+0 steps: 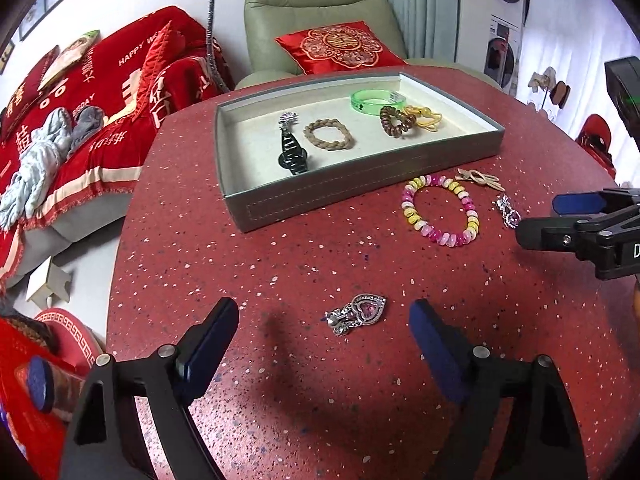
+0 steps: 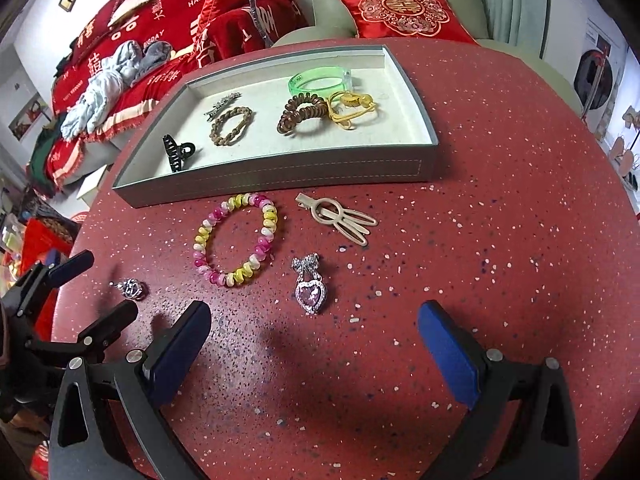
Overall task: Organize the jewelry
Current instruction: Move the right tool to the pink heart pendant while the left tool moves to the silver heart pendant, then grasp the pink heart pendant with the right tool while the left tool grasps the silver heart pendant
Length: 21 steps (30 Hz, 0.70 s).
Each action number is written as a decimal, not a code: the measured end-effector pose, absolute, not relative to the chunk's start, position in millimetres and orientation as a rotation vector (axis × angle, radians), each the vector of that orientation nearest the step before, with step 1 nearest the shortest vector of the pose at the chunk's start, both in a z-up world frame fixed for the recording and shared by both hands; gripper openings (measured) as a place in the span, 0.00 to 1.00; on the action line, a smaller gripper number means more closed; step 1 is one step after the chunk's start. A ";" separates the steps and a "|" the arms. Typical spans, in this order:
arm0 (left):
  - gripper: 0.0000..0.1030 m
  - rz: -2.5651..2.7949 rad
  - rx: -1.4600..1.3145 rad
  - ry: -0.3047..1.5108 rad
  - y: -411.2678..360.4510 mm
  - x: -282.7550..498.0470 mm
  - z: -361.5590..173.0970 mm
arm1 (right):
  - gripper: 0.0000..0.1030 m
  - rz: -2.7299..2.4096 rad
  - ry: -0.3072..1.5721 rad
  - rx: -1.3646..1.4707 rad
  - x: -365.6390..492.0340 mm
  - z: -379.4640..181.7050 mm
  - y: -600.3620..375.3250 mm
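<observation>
Both claws spread wide, holding nothing. My left claw straddles one heart pendant near the desk's front edge, long axis lying crosswise, bow end pointing left. It's flat and small, so I could easily skid it instead of pinching. Right claw faces the other heart pendant.

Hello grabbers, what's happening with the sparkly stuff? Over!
Left gripper and right gripper open, holding nothing. Two heart pendants, beaded bracelet, beige clip outside tray. Nothing blocking.
</observation>
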<state>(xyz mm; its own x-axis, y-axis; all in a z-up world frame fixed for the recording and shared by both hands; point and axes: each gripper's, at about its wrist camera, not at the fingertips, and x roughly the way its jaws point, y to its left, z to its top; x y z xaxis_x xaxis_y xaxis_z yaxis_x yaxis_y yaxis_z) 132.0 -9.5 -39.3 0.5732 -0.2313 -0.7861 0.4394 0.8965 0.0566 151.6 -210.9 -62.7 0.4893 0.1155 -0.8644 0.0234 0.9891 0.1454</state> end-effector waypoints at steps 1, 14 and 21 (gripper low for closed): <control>0.96 -0.405 0.260 0.877 -9.8 132.4 -39.7 | 0.95 0.054 1.058 0.137 152.9 -63.0 -209.5; 0.83 -0.473 0.284 0.907 -19.9 136.2 -45.5 | 0.50 0.021 1.063 0.004 165.3 -68.3 -190.5; 0.60 -0.508 0.262 0.914 -20.1 134.2 -44.5 | 0.24 0.016 1.054 -0.009 164.1 -66.6 -189.2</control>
